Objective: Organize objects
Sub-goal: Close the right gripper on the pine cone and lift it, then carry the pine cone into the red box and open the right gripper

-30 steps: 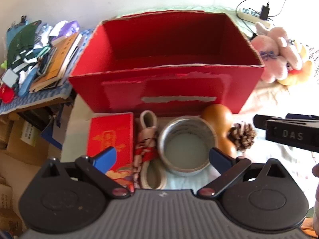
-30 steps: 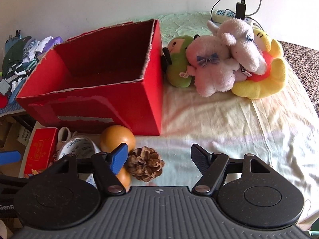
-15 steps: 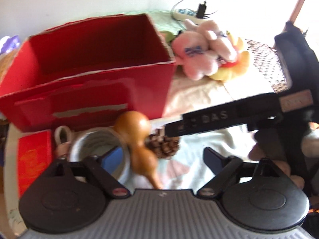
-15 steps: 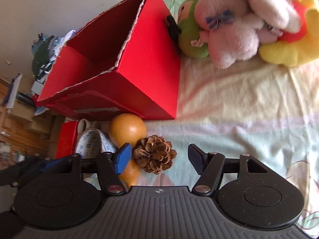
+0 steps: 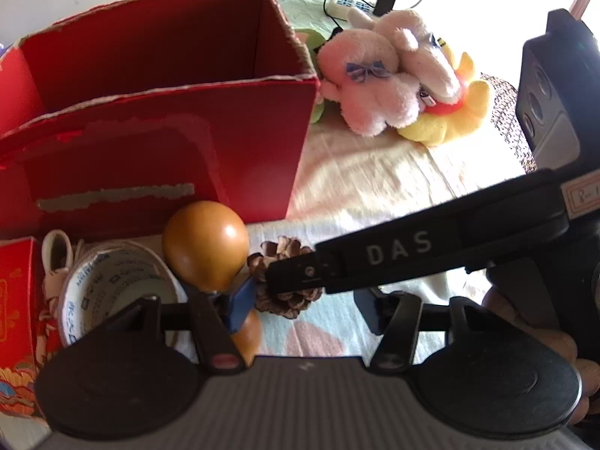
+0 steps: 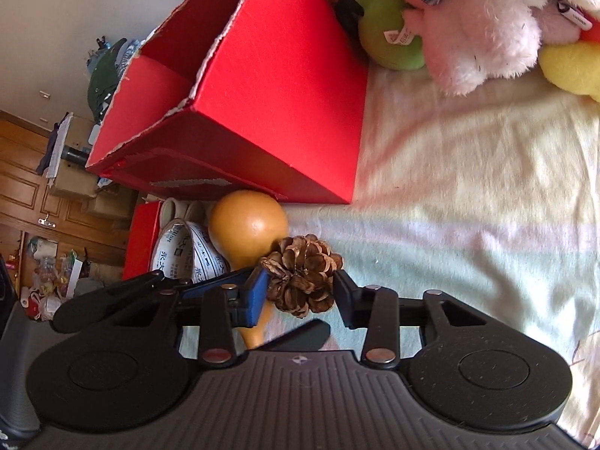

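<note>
A brown pine cone (image 6: pixel 302 275) lies on the bedsheet in front of the open red box (image 6: pixel 262 86). My right gripper (image 6: pixel 300 294) is open, its fingers on either side of the cone. An orange gourd (image 6: pixel 245 230) lies just left of the cone, against a tape roll (image 6: pixel 183 253). In the left wrist view my left gripper (image 5: pixel 305 305) is open over the cone (image 5: pixel 288 300), with the right gripper's arm (image 5: pixel 412 255) crossing in front. The gourd (image 5: pixel 204 247), the tape roll (image 5: pixel 116 281) and the red box (image 5: pixel 161 120) show there too.
A small red packet (image 5: pixel 17 300) and a white knotted cord (image 5: pixel 54 258) lie left of the tape roll. Plush toys (image 5: pixel 390 75) sit right of the box, with a power strip (image 5: pixel 348 3) behind. Room clutter lies off the bed's left edge (image 6: pixel 56 262).
My right gripper has tilted and moved down onto the pine cone, its fingers now around it. My left gripper has swung right, from the tape roll toward the cone.
</note>
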Tool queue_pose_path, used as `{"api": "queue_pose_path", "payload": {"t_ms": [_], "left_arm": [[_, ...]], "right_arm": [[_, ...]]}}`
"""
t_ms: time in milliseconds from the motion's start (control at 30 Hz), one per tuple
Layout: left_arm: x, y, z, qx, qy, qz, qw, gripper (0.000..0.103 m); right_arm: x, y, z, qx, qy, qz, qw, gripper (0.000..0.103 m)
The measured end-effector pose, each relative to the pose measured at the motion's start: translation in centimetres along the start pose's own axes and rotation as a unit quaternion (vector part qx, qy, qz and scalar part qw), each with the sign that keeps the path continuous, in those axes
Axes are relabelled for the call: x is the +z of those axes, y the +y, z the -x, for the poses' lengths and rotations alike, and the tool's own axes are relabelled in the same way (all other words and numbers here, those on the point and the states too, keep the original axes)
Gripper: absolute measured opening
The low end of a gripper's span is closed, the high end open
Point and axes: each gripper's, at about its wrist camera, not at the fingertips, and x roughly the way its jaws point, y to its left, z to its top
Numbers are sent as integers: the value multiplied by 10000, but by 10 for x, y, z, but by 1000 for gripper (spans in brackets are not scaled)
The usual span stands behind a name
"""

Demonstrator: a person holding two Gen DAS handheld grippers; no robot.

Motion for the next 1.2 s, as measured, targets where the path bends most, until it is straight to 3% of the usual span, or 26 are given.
{"api": "queue_pose_path", "payload": {"t_ms": [133,167,433,700,900,1033,1200], "left_arm": [[1,0,2,-162,14,86,9998,48],[2,-3,1,-185,22,57,9998,48],[5,-23,18,-415,-139,-479,9979,47],[34,-25,71,-983,-817,-1027,9865,47],[69,5,106,-1219,-1324,-1269,9754,48],[95,38,103,-1298,-1320,-1173,9757,48],[118,81,67,-1530,-875,-762,9814,48]], "right_arm": [[-2,-5,7,41,29,3,10000,38],[-3,-5,10,83,36,-4,10000,34],[-4,7,41,-192,-221,152,9995,33],[4,49,93,-474,-1024,471,9925,33],[39,98,96,-720,-1454,892,9827,33],[76,123,68,-1039,-1240,1169,9799,33],[122,131,16,-1487,-422,1229,9803,33]]}}
